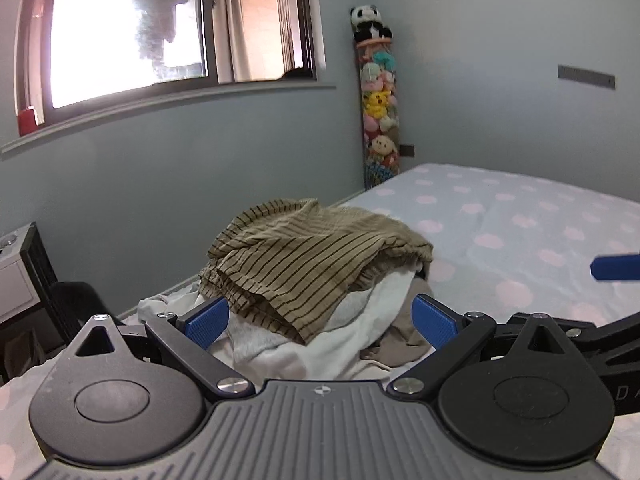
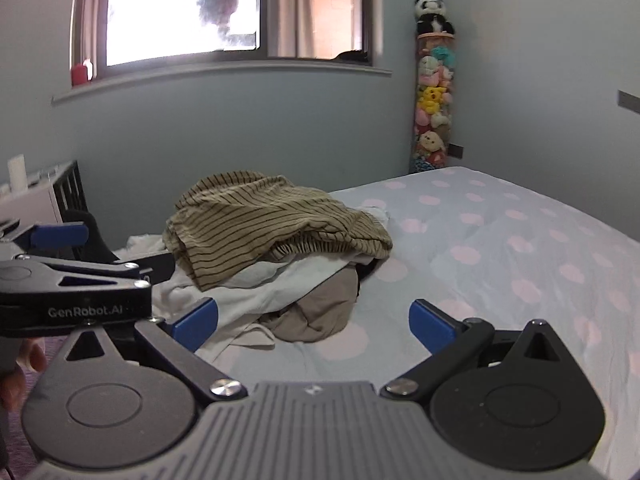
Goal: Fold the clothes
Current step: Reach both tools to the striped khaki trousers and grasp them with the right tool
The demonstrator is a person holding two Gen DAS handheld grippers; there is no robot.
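1. Left gripper (image 1: 322, 322): your jaws stand spread wide with nothing between the blue pads (image 1: 206, 322). That suits a tool about to pick a garment: the gap leaves room to close on a fold of cloth.

2. Right gripper (image 2: 312, 324): also spread and empty, held low over the bed (image 2: 520, 248). In its view your left tool sits just beside it, at the left edge, so the two are side by side and aimed the same way.

3. Pile of clothes (image 1: 316, 276): unfolded, heaped near the bed's left edge by the wall. Nothing is sorted yet, so the task looks to be at its start.

4. Striped garment (image 1: 304, 248): tan with dark stripes, crumpled on top of the pile. Being uppermost, it is the likely first pick.

5. White garment (image 1: 348, 336): beneath the striped one, spilling toward your left tool.

6. Brown garment (image 2: 320, 312): at the pile's near right foot, closest to your right tool.

7. Position: the pile lies straight ahead of the left gripper, near its pads but not touching; for the right gripper it sits ahead and to the left, with bare spotted sheet before the right pad.
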